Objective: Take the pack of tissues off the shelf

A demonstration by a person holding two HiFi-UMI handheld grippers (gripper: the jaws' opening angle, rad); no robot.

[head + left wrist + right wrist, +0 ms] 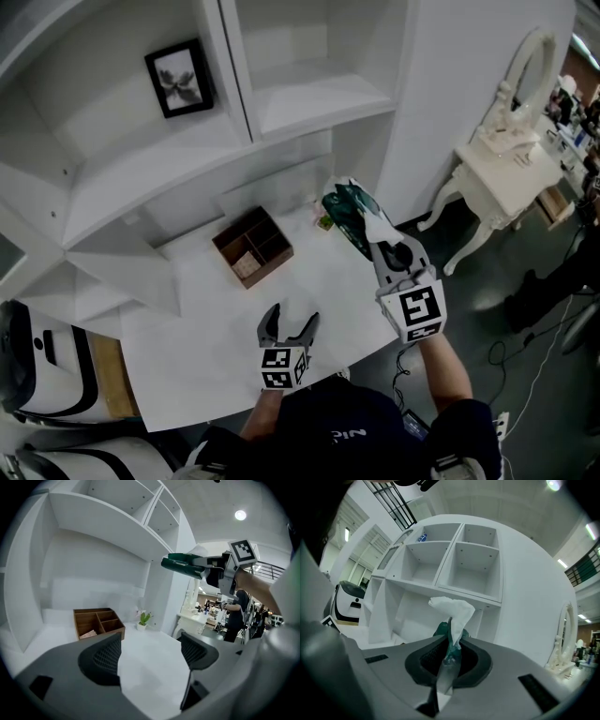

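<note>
**Right gripper (pixel 449 662) pinches the pack (pixel 349 214)**

Its jaws are pressed tight together on the thin end of the green pack. A white tissue (pixel 452 607) sticks out of the pack, past the jaws. The pack is up in the air, off the shelf (pixel 309 98). It hangs above the back right part of the white table (pixel 187 366).

The left gripper (pixel 150 656) has its jaws wide apart, with nothing between them. It hangs low over the front of the table, well apart from the pack.

Farther back on the table sits a brown wooden box (pixel 253 246) with little sections inside. Something pale lies in one of them. A small plant (pixel 144 618) stands near the box, by the back wall. A picture (pixel 178 78) in a black frame stands higher up on the shelf.
</note>
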